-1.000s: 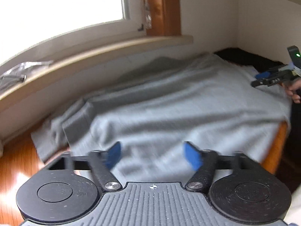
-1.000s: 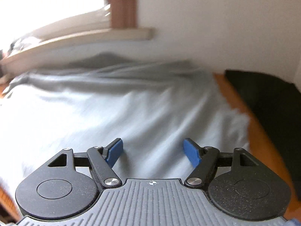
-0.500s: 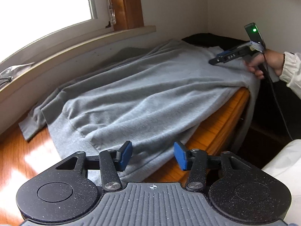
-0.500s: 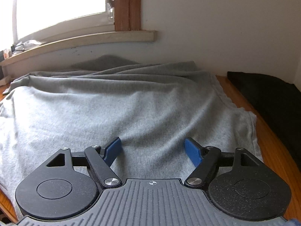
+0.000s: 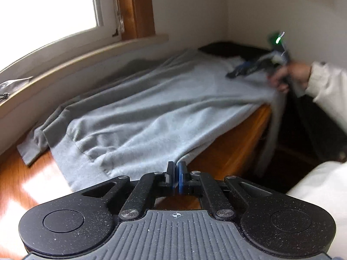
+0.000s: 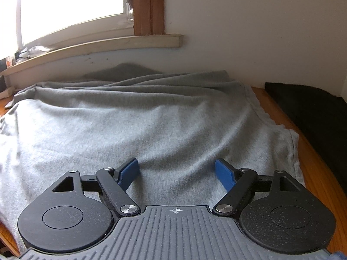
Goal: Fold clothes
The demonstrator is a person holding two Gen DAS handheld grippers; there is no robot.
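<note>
A grey sweatshirt (image 5: 151, 112) lies spread over a wooden table (image 5: 227, 151), one side hanging off the near edge. My left gripper (image 5: 175, 169) is shut on the sweatshirt's hem at that edge, and creases run from the cloth into its pads. In the right wrist view the same sweatshirt (image 6: 151, 125) fills the middle. My right gripper (image 6: 176, 169) hovers low over it with its jaws opening; cloth lies below the gap and the pads do not press on it. From the left wrist view the right gripper (image 5: 236, 71) appears blurred at the far corner, held by a hand (image 5: 290, 73).
A black cloth (image 6: 308, 108) lies at the table's far right by the wall. A window sill (image 5: 86, 58) with small items runs behind the table. Bare wood (image 6: 314, 162) shows right of the sweatshirt. A white sleeve (image 5: 325, 86) reaches in from the right.
My left gripper slid back to the sweatshirt's near edge and closed on the hem. The right gripper's jaws widened a little and it stayed over the cloth.
</note>
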